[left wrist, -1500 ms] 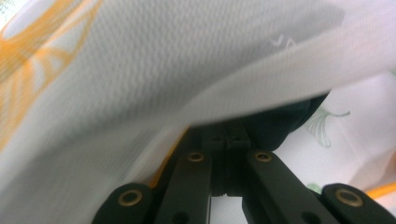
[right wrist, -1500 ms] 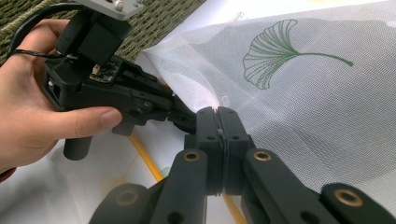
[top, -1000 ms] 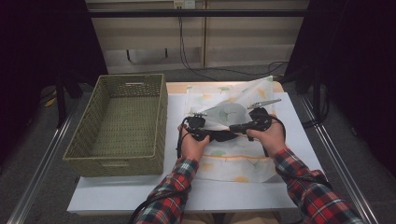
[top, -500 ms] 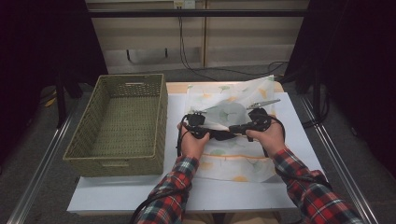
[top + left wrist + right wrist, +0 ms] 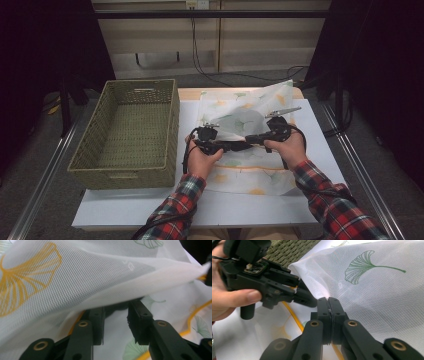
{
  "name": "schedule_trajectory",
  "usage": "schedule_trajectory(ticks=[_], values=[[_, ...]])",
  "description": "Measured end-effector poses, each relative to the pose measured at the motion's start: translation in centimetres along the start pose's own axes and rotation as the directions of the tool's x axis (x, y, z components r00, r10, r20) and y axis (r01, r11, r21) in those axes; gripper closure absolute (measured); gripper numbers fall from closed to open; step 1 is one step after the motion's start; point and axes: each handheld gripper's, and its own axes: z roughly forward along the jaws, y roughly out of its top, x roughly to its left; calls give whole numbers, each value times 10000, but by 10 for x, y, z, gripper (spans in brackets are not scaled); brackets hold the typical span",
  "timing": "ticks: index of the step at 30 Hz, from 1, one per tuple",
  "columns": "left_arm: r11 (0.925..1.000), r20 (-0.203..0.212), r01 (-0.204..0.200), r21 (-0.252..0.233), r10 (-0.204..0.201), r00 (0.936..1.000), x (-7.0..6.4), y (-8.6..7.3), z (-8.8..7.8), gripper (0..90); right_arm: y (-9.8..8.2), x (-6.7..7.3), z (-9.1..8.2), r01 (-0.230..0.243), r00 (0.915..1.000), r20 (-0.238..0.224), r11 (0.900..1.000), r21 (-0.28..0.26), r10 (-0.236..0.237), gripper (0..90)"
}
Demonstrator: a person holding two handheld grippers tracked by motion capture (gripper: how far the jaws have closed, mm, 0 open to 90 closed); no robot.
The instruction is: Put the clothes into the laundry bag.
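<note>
Centre-right of high view, on the table: everything below.
Cloth: white sheer cloth (image 5: pixel 250 120) with green and yellow leaf print, spread over the white table (image 5: pixel 125 210), right of centre; far edge lifted in a fold, near part flat.
Cloth detail: green leaf (image 5: pixel 364 263) upper right of right gripper view; yellow leaf (image 5: pixel 27 287) upper left of left gripper view; yellow border line (image 5: pixel 292 312) on the flat layer.
Right gripper: right gripper (image 5: pixel 328 300) bottom centre of its own view, jaws pressed together on the edge of the lifted cloth fold.
Left gripper: left gripper (image 5: pixel 115 315) jaws apart, just been opening; gap shows flat cloth below, lifted fold drapes across above the tips, pads not pressing on it.
Hands: left hand (image 5: pixel 202 157) and right hand (image 5: pixel 287 147) close together over the cloth's middle, grippers pointing at each other.
Basket: woven green basket (image 5: pixel 170 125) at left, just beside the cloth.
Sleeves: red plaid sleeves (image 5: pixel 330 200) from bottom edge.
</note>
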Motion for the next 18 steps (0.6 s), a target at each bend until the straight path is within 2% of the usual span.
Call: schedule_trajectory(ticks=[6,18], values=[[9988,232,-271,398,262,9994,-5,-4,-6,545,0,2,0,-2,10000,-3,10000,3,2,897],[9964,608,-623,576,588,9964,-10,-7,-12,302,-3,3,0,121,9999,-47,9999,34,-120,897]])
